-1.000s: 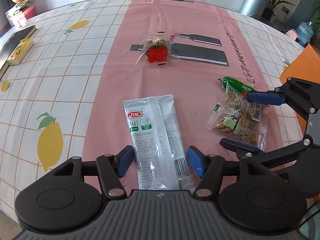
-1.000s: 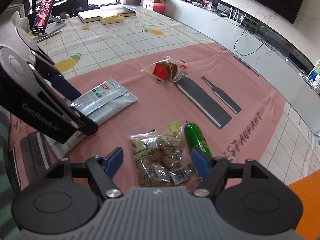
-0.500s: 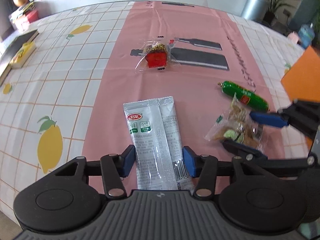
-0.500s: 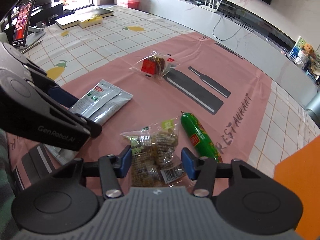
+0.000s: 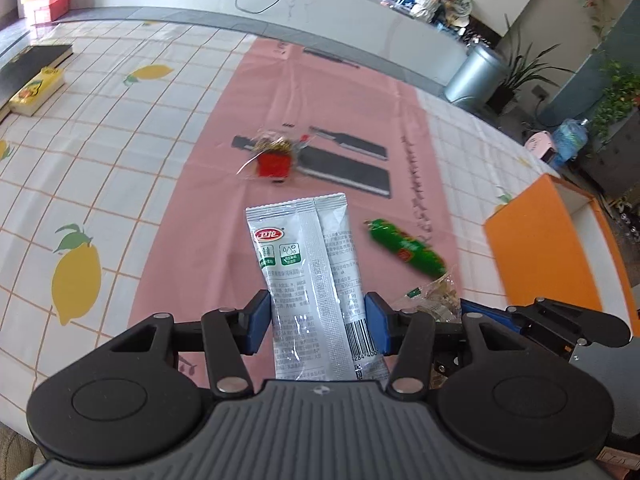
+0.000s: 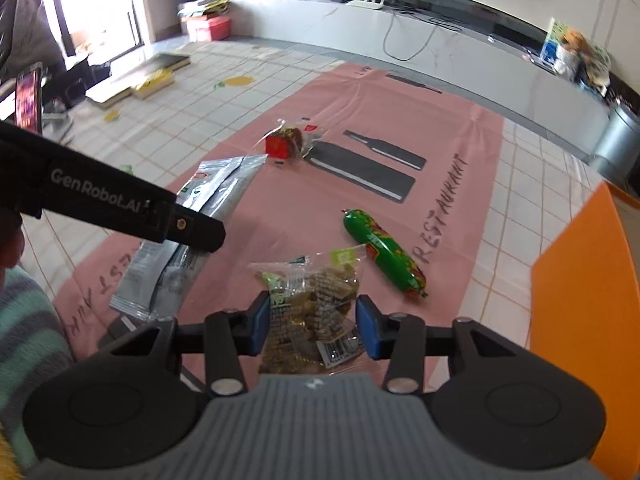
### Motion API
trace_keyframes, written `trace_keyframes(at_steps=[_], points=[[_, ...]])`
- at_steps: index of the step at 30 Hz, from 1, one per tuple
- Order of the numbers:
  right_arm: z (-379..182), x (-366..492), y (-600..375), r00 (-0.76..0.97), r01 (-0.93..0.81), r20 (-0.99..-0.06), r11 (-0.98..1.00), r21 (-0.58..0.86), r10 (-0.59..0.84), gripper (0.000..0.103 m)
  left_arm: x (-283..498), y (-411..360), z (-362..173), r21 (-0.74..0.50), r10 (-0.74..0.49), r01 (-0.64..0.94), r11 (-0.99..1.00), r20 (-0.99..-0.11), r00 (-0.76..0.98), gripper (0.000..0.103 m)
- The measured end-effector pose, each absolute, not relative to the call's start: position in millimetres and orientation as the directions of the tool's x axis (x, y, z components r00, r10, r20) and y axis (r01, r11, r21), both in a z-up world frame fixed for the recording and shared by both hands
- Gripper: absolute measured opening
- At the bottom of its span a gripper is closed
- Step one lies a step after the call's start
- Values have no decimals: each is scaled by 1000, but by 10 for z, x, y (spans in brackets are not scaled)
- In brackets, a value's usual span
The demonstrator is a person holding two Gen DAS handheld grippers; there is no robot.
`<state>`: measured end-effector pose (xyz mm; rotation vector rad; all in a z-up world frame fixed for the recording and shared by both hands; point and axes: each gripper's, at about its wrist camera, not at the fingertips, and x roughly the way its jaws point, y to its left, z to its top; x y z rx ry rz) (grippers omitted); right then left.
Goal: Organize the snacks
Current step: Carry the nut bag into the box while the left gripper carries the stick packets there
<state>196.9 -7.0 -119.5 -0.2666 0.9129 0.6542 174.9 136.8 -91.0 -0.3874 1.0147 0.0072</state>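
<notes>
My left gripper (image 5: 316,324) is shut on a long silver snack packet (image 5: 308,264) and holds it lifted above the pink mat (image 5: 320,92); the packet also shows in the right wrist view (image 6: 188,232). My right gripper (image 6: 314,326) is shut on a clear bag of brown crackers (image 6: 316,300), also raised off the mat; the bag's edge shows in the left wrist view (image 5: 436,296). A green sausage (image 6: 382,254) and a clear-wrapped red snack (image 6: 286,142) lie on the mat.
An orange box (image 5: 548,240) stands at the right, also in the right wrist view (image 6: 588,300). A book and a yellow pack (image 5: 36,84) lie at the far left. A phone on a stand (image 6: 28,100) is at the left edge.
Both grippers closed on their packets and lifted them off the mat, tilting the views up toward the room.
</notes>
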Motion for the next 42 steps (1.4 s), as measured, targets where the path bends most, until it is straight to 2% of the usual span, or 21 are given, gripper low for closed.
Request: trace_keyframes(at_steps=[7,15,23,35,42], points=[[-821,1816,-463,497,-551,-768,830,81,404,43,1656,1143,-608,-354,-219,-137,925,-791,571,58],[-464,1686,-1004,559,-488,-723,866,110,407,43,1628,678,-224,-292,-213,-30,956,-761,613,58],[-170,1697,-1673,642,-393,-684,915,94,346,42,1685,46,60,-210,-210,77,975,-739,640,58],[-213,1811,-2757,682,-282,-687,957,67,250,42,2091,-1069,118,-92,-257,283,955,-737,625,58],[-460,2055,-3072,645,-285,-729,957,48,229,42,2424,-1590,-113,-26,-288,430,903,-780,556,58]])
